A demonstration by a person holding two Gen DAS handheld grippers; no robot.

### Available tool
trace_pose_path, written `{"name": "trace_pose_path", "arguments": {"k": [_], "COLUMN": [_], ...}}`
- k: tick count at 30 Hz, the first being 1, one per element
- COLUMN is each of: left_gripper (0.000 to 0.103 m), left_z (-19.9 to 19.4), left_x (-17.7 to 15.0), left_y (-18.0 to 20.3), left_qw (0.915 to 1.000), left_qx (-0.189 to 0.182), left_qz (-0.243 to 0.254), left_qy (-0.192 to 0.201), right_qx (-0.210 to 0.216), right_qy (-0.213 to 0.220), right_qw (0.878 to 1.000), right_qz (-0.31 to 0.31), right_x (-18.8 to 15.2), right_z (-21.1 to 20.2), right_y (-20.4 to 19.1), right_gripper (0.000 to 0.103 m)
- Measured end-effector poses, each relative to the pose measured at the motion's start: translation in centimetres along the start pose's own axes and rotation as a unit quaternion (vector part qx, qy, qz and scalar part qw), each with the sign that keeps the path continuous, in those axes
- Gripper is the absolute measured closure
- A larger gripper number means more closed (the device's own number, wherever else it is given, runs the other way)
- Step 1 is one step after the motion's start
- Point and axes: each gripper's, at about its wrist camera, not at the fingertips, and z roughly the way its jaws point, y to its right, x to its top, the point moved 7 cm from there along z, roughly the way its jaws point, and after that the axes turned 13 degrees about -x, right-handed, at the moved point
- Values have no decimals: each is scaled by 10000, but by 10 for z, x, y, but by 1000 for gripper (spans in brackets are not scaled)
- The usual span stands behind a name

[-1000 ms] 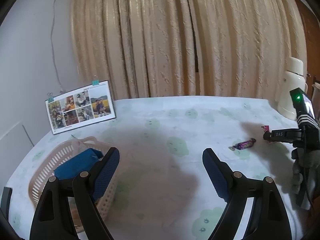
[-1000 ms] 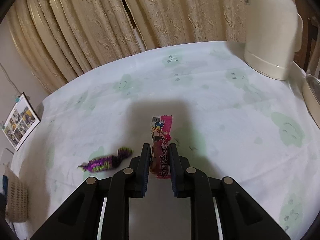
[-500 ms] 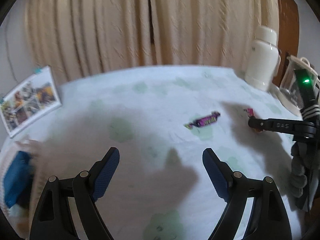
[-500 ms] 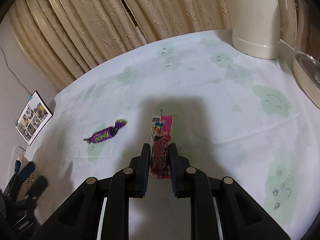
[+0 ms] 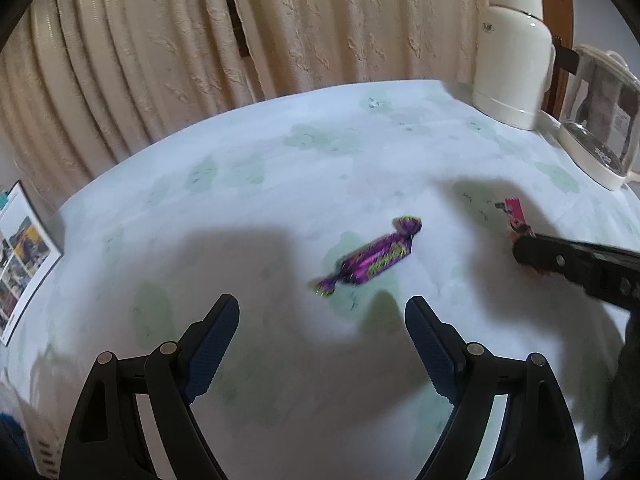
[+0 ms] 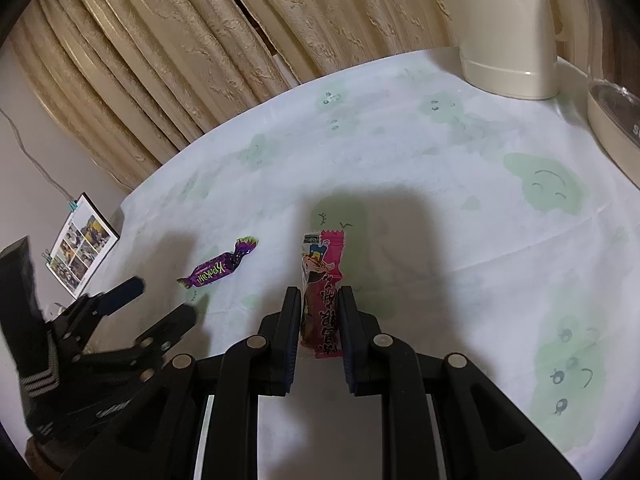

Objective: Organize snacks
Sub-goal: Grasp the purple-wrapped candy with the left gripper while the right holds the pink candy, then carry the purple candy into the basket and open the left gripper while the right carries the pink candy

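A purple twist-wrapped candy (image 5: 370, 258) (image 6: 218, 270) lies on the pale green-patterned tablecloth (image 5: 280, 168). My left gripper (image 5: 322, 320) (image 6: 164, 298) hovers just short of the candy, open, with nothing between its blue pads. Further right, my right gripper (image 6: 319, 296) (image 5: 524, 248) is shut on a pink snack packet (image 6: 322, 280) (image 5: 514, 216), which sticks out forward past its fingertips. The basket shows only as a blurred sliver at the bottom-left corner of the left wrist view.
A cream thermos jug (image 5: 512, 56) (image 6: 508, 28) and a glass kettle (image 5: 600, 108) stand at the table's far right. A photo card (image 5: 24, 264) (image 6: 80, 256) leans at the left edge. Beige curtains (image 5: 280, 28) hang behind the table.
My left gripper swung right, away from the basket, and closed in on the purple candy. The right gripper has kept its hold on the pink packet and drifted slightly.
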Motion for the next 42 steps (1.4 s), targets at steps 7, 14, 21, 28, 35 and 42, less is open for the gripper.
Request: {"name": "trace_pose_path", "arguments": {"k": [7, 14, 21, 28, 35, 42], "left_gripper": [18, 26, 60, 85, 87, 87], "left_z": [22, 34, 38, 35, 20, -18], "left_x": [13, 24, 31, 28, 19, 14], "left_y": [-5, -11, 0, 13, 10, 13], "left_qw": [9997, 9990, 9975, 9964, 9944, 9935], "left_qx": [96, -147, -561, -727, -737, -629], "left_qz": [-163, -386, -420, -425, -739, -804], "left_qy": [-140, -160, -111, -21, 145, 504], "right_qx": [111, 131, 134, 138, 161, 158], "right_qy": [-57, -70, -74, -78, -52, -26], "right_qw": [9999, 9998, 9998, 9998, 9997, 9996], "right_qz": [112, 140, 145, 151, 191, 226], "right_x": [0, 0, 0, 0, 1, 1], "right_z": [0, 0, 0, 0, -2, -4], "right_y": [1, 2, 2, 2, 2, 4], "right_gripper": [86, 86, 86, 86, 84, 84]}}
